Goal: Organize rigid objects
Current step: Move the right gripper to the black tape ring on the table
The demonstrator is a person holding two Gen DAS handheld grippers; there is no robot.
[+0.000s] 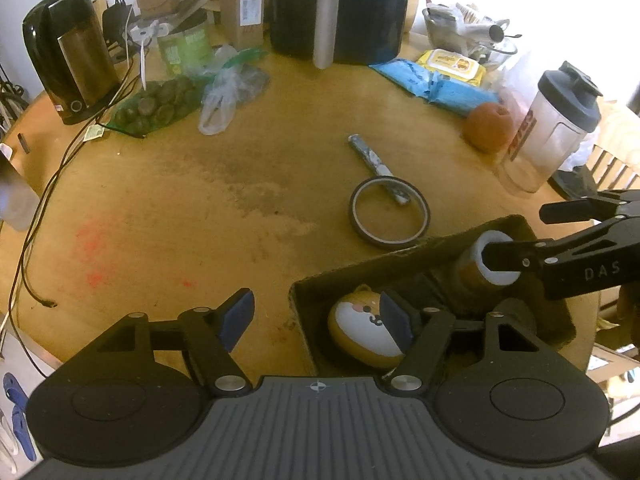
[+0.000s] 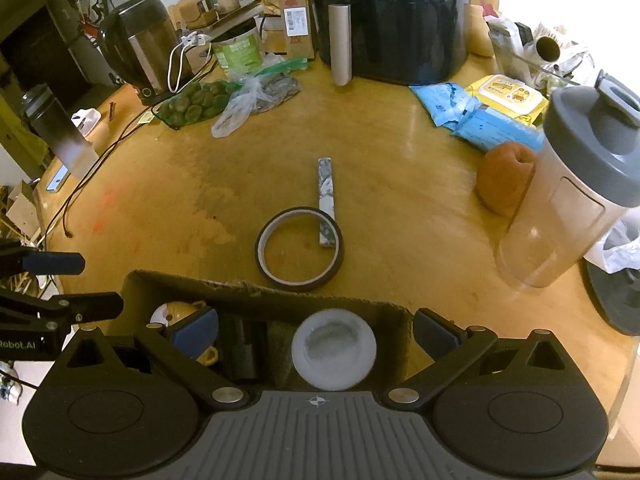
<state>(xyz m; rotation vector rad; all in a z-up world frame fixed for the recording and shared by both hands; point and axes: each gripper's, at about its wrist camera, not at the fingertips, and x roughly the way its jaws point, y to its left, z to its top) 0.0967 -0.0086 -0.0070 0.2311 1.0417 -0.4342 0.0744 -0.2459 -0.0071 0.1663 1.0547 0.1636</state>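
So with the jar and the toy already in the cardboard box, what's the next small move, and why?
Probably move the right hand-held gripper forward to the dark tape ring just beyond the brown cardboard box. Its jaws look open around the white-lidded amber jar, which sits in the box, as does the round yellow-and-white animal toy. The ring and the flat patterned stick lying across it remain on the wooden table.

Shaker bottle (image 2: 576,200) base blurred
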